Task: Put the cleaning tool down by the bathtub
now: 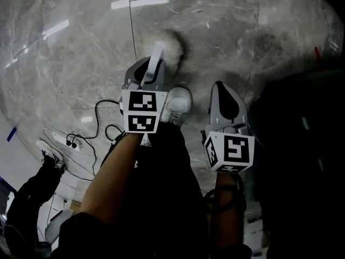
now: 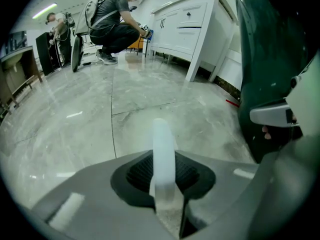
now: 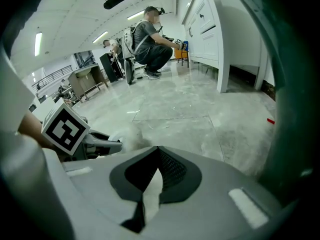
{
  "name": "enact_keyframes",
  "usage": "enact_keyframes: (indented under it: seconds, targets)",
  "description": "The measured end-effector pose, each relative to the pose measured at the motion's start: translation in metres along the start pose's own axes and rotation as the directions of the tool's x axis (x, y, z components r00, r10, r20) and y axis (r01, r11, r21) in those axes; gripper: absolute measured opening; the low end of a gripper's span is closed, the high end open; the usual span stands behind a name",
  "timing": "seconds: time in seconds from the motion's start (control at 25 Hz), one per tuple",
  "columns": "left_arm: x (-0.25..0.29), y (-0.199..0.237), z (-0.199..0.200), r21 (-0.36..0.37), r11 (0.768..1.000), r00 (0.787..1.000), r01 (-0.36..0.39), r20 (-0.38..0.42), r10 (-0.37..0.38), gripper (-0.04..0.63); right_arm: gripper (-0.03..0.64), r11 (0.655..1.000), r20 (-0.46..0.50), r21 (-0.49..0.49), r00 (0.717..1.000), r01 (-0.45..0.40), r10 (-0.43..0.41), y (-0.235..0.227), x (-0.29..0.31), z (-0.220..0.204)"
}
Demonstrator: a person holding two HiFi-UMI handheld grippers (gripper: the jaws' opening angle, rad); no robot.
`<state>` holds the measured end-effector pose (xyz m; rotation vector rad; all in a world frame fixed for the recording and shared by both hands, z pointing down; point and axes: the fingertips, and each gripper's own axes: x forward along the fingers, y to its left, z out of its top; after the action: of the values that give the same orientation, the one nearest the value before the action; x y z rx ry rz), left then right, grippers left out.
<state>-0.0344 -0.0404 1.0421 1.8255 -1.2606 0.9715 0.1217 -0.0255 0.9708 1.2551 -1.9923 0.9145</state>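
Grey marble floor (image 1: 81, 53) spreads below me. My left gripper (image 1: 150, 70) is clamped tight on the white handle of the cleaning tool (image 1: 157, 53). Its fluffy head (image 1: 173, 43) is at one o'clock from my jaws. My right gripper (image 1: 223, 90), at three o'clock, is pressed together on nothing. A dark green curved surface (image 2: 265, 59) rises farther toward three.

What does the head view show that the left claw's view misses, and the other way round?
Only the head view shows the tool's fluffy head, a white shoe and cables on the floor. Only the left gripper view shows a crouching person and a white cabinet. Both show the left claw shut on the tool's pale handle, over the grey marble floor.
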Motion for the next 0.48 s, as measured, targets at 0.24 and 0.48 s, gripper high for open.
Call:
enact_keyframes:
  seconds: [0.24,0.48]
  targets:
    - [0.017,-0.004,-0.003,0.015,1.000,1.000,0.008,0.009,-0.008,0.080,0.014,1.000,-0.010,0.014,1.000,0.006,-0.006,-0.008,0.008,-0.017]
    - [0.027,-0.005,0.000,0.032,0.999,1.000,0.014,0.022,-0.015,0.080,0.014,1.000,-0.020,0.018,1.000,0.002,-0.002,-0.008,0.016,-0.025]
